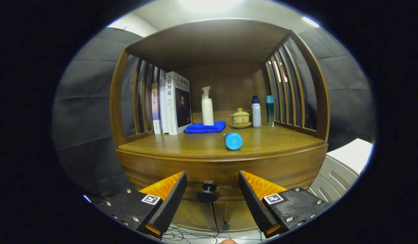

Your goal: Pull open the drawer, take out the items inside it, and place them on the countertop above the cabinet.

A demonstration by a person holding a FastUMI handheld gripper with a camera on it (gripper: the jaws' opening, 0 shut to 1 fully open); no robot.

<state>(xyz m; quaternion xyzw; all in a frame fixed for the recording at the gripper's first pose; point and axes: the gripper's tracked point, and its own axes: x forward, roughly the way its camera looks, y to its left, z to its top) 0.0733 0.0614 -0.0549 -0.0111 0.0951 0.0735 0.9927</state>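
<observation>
1. Gripper view: I see my gripper (212, 193) spread wide, its fingers (171, 196) holding nothing
2. Between the fingers, just ahead, sits the round black drawer knob (207, 193), untouched; the curved brown wooden drawer front (222, 167) is shut
3. Beyond the fingers, on the glossy wooden countertop (182, 145), a blue-capped bottle (233, 141) lies on its side
4. Farther back I see a folded blue cloth (205, 127), a white pump bottle (207, 106) standing at its rear edge, and upright books (173, 103) to its left
5. Right of the cloth stand a yellow lidded ceramic cup (240, 118), a white bottle (256, 112) and a teal bottle (269, 110)
</observation>
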